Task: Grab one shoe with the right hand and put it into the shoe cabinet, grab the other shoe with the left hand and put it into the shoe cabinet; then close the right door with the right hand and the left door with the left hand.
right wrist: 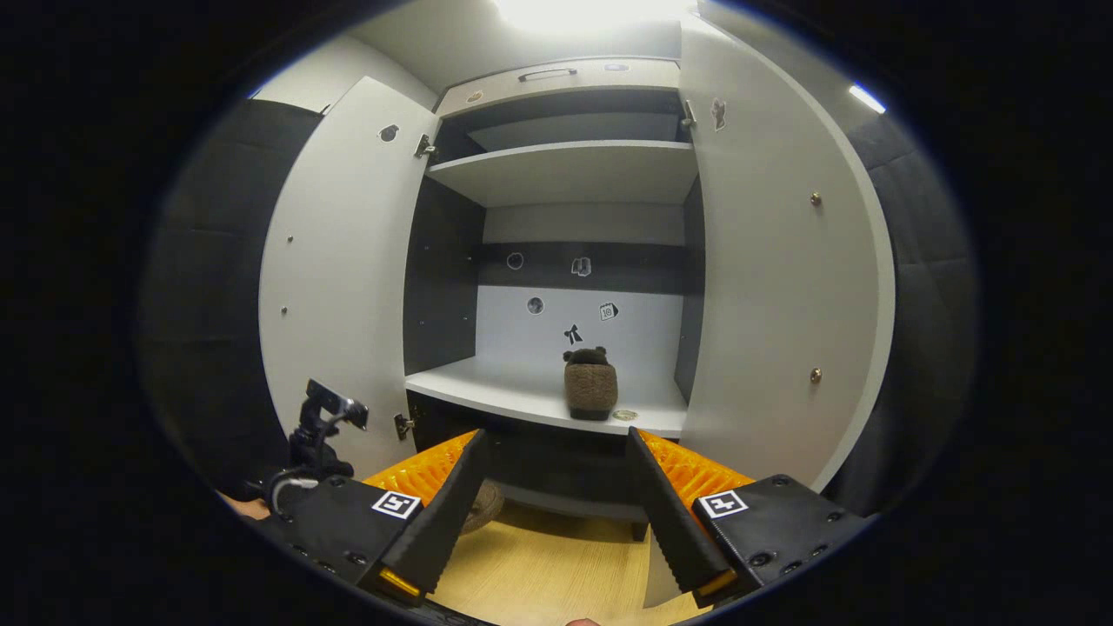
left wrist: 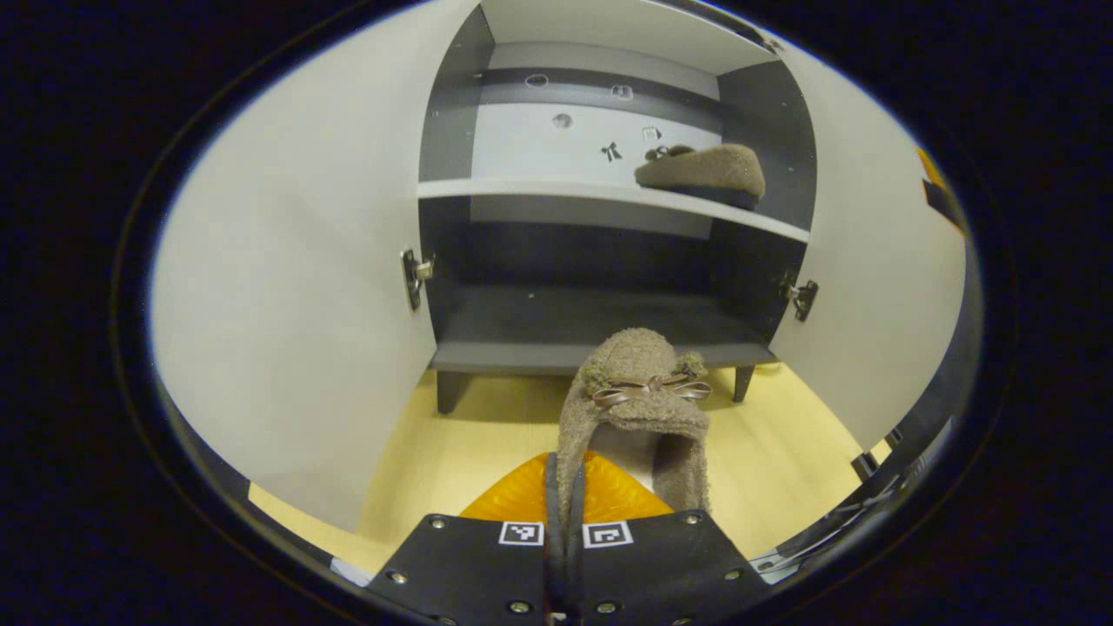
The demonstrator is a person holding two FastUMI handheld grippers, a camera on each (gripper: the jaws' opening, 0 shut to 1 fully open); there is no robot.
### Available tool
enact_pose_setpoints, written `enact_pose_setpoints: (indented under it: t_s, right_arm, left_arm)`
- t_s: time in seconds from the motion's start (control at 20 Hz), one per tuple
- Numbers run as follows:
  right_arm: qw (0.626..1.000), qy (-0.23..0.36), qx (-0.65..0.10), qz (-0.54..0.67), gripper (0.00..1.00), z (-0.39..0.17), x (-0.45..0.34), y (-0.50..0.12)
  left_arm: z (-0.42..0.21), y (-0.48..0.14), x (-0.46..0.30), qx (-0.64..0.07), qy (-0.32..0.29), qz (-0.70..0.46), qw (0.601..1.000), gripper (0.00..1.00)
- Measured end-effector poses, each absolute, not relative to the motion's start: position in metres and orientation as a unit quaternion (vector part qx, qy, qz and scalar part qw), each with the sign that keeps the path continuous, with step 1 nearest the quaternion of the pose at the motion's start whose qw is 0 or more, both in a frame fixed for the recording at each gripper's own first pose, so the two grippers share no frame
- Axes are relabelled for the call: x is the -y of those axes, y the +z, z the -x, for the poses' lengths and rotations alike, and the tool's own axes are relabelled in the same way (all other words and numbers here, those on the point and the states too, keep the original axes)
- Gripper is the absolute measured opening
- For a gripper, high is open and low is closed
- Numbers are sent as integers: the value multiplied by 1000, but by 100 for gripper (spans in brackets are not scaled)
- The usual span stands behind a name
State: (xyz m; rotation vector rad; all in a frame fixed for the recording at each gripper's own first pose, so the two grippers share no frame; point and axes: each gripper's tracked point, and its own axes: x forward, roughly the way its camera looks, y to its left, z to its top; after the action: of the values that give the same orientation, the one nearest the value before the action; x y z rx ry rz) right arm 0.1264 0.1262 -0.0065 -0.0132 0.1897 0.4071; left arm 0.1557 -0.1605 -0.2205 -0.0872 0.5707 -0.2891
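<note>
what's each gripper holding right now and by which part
The left gripper pinches the brown slipper by the rim at its heel end. The right gripper is open and holds nothing.

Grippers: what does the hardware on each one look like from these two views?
The left gripper has a black bolted body with two square black-and-white tags beside its fingers. The right gripper has black screwed blocks, each with a square tag, and long wedge-shaped fingers with serrated inner edges. In the right gripper view, a small camera mount with a cable rides on the left gripper.

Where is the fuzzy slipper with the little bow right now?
In the left gripper view the bow slipper hangs pinched in the left gripper, in front of the open shoe cabinet, below the shelf holding the other slipper.
</note>
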Motion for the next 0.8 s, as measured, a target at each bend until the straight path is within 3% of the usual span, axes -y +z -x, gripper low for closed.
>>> enact_pose_setpoints:
  t_s: [0.8]
  right_arm:
    - [977,200,-76,7,100,-101,-126,5]
  left_arm:
    - [-231,-59,153,-116,-145,89,979,1]
